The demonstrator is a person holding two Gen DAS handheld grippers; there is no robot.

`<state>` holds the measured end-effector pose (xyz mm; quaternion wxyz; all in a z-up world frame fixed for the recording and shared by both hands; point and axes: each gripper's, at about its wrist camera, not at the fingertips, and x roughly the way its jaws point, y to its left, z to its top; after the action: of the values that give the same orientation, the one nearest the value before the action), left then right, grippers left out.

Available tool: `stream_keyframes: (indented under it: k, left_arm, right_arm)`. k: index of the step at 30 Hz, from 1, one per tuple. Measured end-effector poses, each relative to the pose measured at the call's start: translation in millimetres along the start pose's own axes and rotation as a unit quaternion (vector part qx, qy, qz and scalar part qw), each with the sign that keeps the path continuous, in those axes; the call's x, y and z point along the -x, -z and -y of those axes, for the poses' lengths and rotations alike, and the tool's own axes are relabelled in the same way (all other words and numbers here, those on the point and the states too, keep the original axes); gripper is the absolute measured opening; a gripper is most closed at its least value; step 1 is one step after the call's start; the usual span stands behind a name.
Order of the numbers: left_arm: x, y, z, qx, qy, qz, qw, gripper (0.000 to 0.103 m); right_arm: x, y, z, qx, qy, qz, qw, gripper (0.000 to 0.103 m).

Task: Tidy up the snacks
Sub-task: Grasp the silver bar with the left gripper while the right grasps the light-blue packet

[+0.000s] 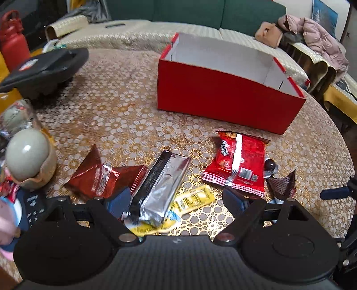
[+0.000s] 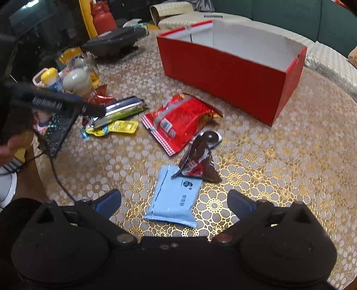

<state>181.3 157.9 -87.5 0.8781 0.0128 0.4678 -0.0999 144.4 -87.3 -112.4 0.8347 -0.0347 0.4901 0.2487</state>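
An open red box (image 1: 223, 93) (image 2: 225, 73) with a white inside stands on the round table. My left gripper (image 1: 176, 200) is open, its fingers on either side of a silver snack packet (image 1: 160, 187) that lies over a yellow packet (image 1: 194, 198). A red Oreo packet (image 1: 100, 176) lies to the left, a red snack bag (image 1: 238, 165) (image 2: 180, 122) to the right. My right gripper (image 2: 174, 203) is open above a light blue packet (image 2: 174, 198). A dark brown packet (image 2: 196, 162) rests on its far end.
A grey egg-shaped toy in a holder (image 1: 28, 154) and a remote (image 1: 33, 207) sit at the left table edge. A black appliance (image 1: 46, 71) and red bottle (image 1: 13, 42) stand at the back left. A sofa (image 1: 200, 13) lies behind the table.
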Motion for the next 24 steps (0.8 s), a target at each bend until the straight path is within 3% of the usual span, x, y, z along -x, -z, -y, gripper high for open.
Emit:
stream_keyframes:
  k: [8,13,17,19,24]
  left_arm:
    - [-34.6,-7.9,0.2,-0.034,-0.003,-0.036,0.9988,0.084]
    - [-48.6,-12.1,-2.5,-0.030,-0.019,-0.049,0.9982,0.063]
    - [-56.2,-12.9,-3.3,-0.024,-0.027,-0.054,0.9979,0.056]
    - [-57.0,-13.6,-3.3,-0.017,-0.027,-0.052,0.9981,0.047]
    - [-55.8,-11.6,2.5,-0.015,-0.037,-0.046,0.9982,0.045]
  right_arm:
    - [-19.7,0.6,-4.6,0.003,0.013,-0.025,1.000,0.090]
    - [-27.4,-1.0,-7.1,0.008,0.018,-0.032,0.999,0.083]
    - [-33.1,-0.3,-7.7,0.011,0.030,-0.035,0.999,0.073]
    - [-35.5,-0.6,-7.7,0.011,0.033,-0.035,0.999,0.069]
    - [-35.5,0.0,-11.5,0.027,0.039,-0.031,0.998,0.053]
